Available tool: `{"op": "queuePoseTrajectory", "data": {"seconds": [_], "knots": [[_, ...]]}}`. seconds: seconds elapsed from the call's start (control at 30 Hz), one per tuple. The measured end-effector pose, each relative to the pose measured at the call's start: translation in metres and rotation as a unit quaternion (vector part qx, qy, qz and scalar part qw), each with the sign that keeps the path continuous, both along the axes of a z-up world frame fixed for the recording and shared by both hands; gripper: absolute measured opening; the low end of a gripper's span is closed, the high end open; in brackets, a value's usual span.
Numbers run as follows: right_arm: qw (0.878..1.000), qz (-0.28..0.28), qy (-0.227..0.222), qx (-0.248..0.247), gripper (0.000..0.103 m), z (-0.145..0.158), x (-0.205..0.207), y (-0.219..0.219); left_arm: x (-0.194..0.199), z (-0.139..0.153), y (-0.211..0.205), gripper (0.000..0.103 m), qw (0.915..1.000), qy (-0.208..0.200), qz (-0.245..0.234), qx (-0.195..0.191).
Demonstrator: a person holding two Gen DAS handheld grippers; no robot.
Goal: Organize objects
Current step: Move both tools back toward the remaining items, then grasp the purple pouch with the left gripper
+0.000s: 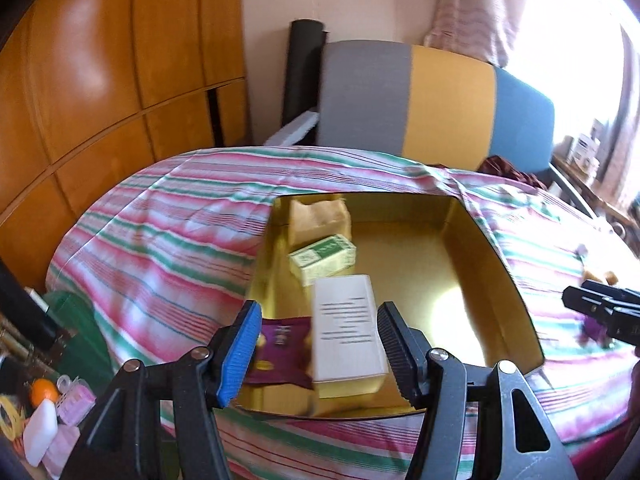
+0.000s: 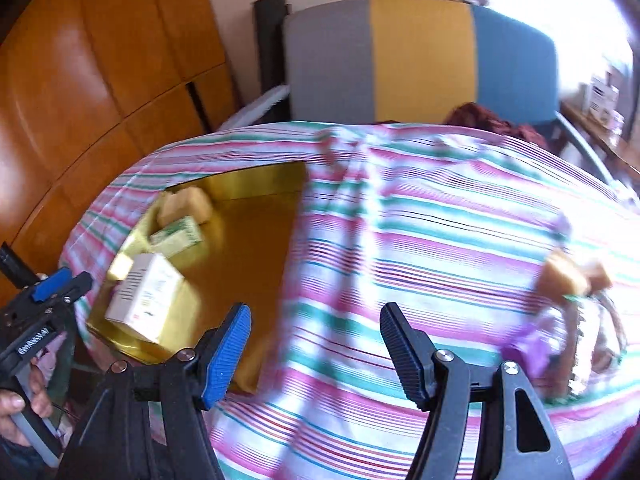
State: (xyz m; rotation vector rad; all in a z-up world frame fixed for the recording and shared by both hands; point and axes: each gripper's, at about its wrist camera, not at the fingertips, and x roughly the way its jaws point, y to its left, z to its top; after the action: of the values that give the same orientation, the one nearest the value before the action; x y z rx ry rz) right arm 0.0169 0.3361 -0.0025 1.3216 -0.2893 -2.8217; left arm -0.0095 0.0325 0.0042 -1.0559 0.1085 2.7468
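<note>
**Four items boxed, a few left on the bed**

Left wrist view: gold tray (image 1: 496, 248) sits on the striped bedspread (image 1: 160, 240), centre of frame. Inside, down its left side from 12 to 6 o'clock: brown paper packet (image 1: 318, 216), green-and-white carton (image 1: 324, 260), white box (image 1: 346, 332) w/ printed text facing up, and a maroon packet (image 1: 280, 344) just beside the white box at 7 o'clock. Right half of the tray is bare gold. Left gripper (image 1: 318, 344) hangs over the near end w/ jaws spread, nothing between them; white box shows through the gap. Right gripper (image 1: 600, 312) pokes in at 3 o'clock.

Right wrist view: blurry. Right gripper (image 2: 316, 352) also released, gripping nothing, over bare bedspread. At 3–4 o'clock lies a small cluster: tan block (image 2: 564, 276) and a purple wrapped thing (image 2: 532, 352), touching or nearly so; can't tell what exactly. Tray at 9 o'clock, well apart from them.

Judgement: roughly past halfway. Remaining job is prob. the cluster at right going into the tray's free half.
</note>
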Motion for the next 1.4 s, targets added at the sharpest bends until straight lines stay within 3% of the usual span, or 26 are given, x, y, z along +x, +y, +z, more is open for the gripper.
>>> {"op": "queuePoseTrajectory", "data": {"seconds": [0.2,0.33,0.5,0.67,0.77,0.97,1.07,1.23,1.4], "knots": [[0.996,-0.083,-0.006,0.014,0.068,-0.003,0.033,0.071,0.001,0.003,0.038,0.061,0.9987,0.001,-0.05,-0.011],[0.986,-0.163,-0.009,0.008,0.068,-0.002,0.064,0.126,0.001,0.007,0.071,0.061,0.9953,0.004,-0.096,-0.013],[0.96,-0.28,-0.002,0.004,0.068,0.002,0.106,0.185,0.0,0.012,0.124,0.061,0.9864,0.003,-0.164,-0.009],[0.935,-0.351,0.004,-0.046,0.068,-0.009,0.134,0.226,0.008,0.003,0.19,0.061,0.9704,-0.015,-0.241,-0.009],[0.927,-0.357,0.01,-0.112,0.068,-0.02,0.141,0.241,0.017,-0.007,0.229,0.061,0.9562,-0.028,-0.291,-0.018],[0.927,-0.347,0.022,-0.14,0.068,-0.023,0.14,0.241,0.031,-0.03,0.294,0.061,0.9261,-0.064,-0.371,-0.023],[0.928,-0.34,0.025,-0.153,0.068,-0.025,0.141,0.243,0.035,-0.043,0.315,0.061,0.9158,-0.1,-0.389,-0.013],[0.928,-0.334,0.026,-0.165,0.068,-0.027,0.141,0.245,0.031,-0.066,0.336,0.061,0.9055,-0.202,-0.372,0.034],[0.929,-0.327,0.027,-0.173,0.068,-0.028,0.14,0.245,0.027,-0.075,0.357,0.06,0.9009,-0.242,-0.353,0.071]]}}
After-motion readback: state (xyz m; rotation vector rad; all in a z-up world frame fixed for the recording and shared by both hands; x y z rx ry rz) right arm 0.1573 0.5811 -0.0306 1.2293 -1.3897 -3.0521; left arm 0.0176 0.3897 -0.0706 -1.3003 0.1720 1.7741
